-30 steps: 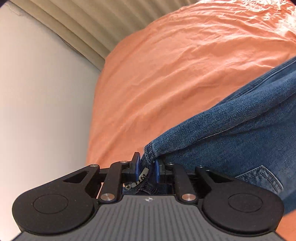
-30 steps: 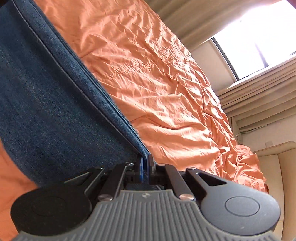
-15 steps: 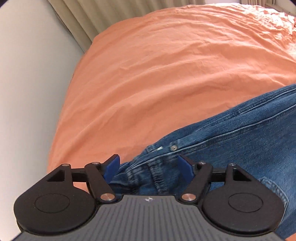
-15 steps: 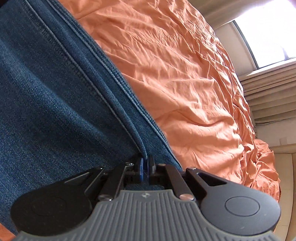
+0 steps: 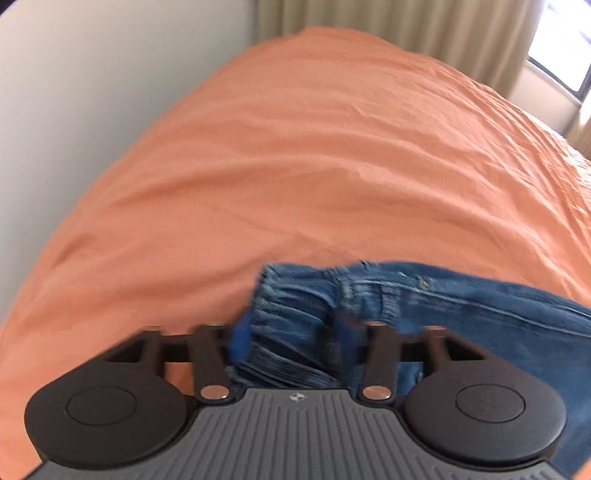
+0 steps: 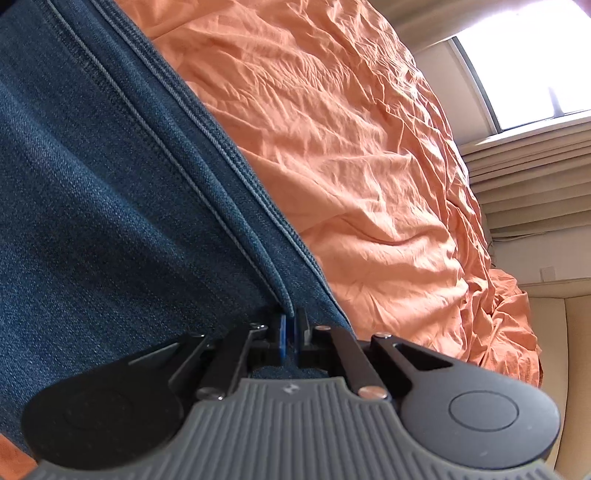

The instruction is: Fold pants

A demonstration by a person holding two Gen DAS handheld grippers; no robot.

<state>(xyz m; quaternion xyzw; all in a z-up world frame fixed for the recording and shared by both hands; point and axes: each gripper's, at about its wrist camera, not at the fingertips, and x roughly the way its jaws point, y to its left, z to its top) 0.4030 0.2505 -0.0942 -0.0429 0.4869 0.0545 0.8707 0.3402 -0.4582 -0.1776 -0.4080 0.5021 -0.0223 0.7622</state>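
Left gripper (image 5: 291,338) jaws apart over bunched jeans (image 5: 461,317) waistband, seemingly untouched, right gripper (image 6: 293,328) jaws clamped on seam, orange bed (image 5: 295,166).

A home bedroom: a bed under a wrinkled orange sheet (image 5: 314,158) fills both views, with beige curtains (image 5: 388,29) and a bright window (image 6: 524,66) just beyond the bed.

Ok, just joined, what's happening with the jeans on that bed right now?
A person is folding blue jeans on an orange bedspread with two handheld grippers. The right gripper is shut on a seamed edge of the denim. The left gripper is open, its fingers on either side of the bunched waistband end, not clamping it. The left view is motion-blurred.
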